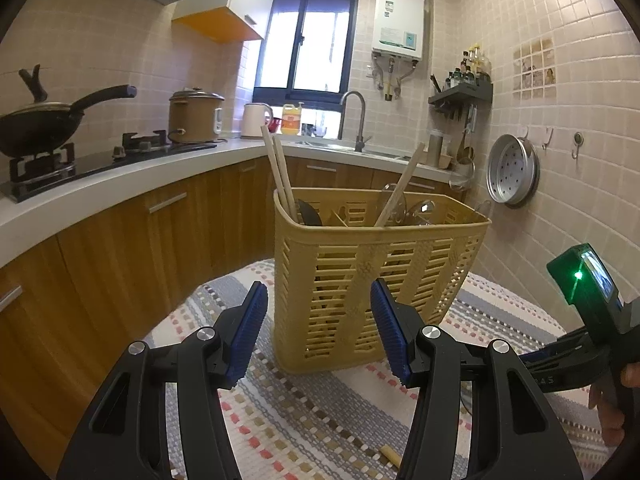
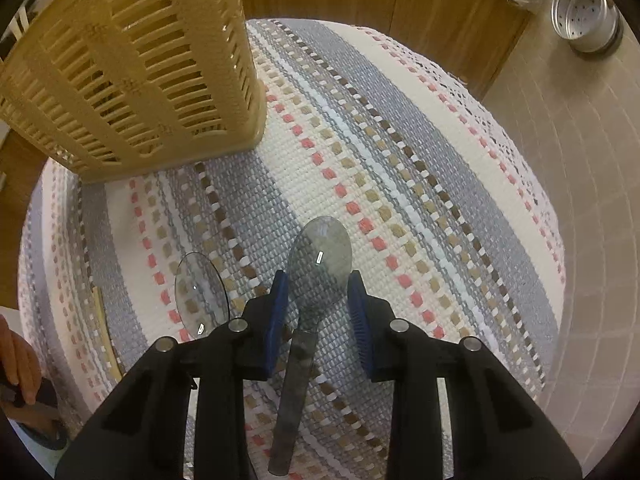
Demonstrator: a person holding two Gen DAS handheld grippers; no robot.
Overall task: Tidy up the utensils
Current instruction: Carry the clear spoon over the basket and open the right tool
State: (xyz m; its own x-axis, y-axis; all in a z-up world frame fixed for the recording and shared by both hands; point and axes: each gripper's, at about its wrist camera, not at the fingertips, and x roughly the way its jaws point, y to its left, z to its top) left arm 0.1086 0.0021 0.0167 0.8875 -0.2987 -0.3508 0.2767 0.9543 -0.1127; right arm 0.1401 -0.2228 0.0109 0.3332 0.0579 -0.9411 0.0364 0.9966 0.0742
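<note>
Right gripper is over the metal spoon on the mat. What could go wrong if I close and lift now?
The right gripper is open, straddling the flat grey metal spoon at its neck; the thin handle could slip or pivot. The clear plastic spoon lies close beside the left finger and might get nudged. The tall yellow slotted plastic basket might tip.

Spoon point(image 2: 320, 258) on mat point(image 2: 400, 160), right of basket point(image 2: 132, 68).

Left black two-finger gripper with blue ribbed pads point(image 1: 318, 328): jaws spread wide, nothing between them, levelled forward. Right black two-finger gripper with blue ribbed pads point(image 2: 318, 312): jaws parted, angled downward.
</note>
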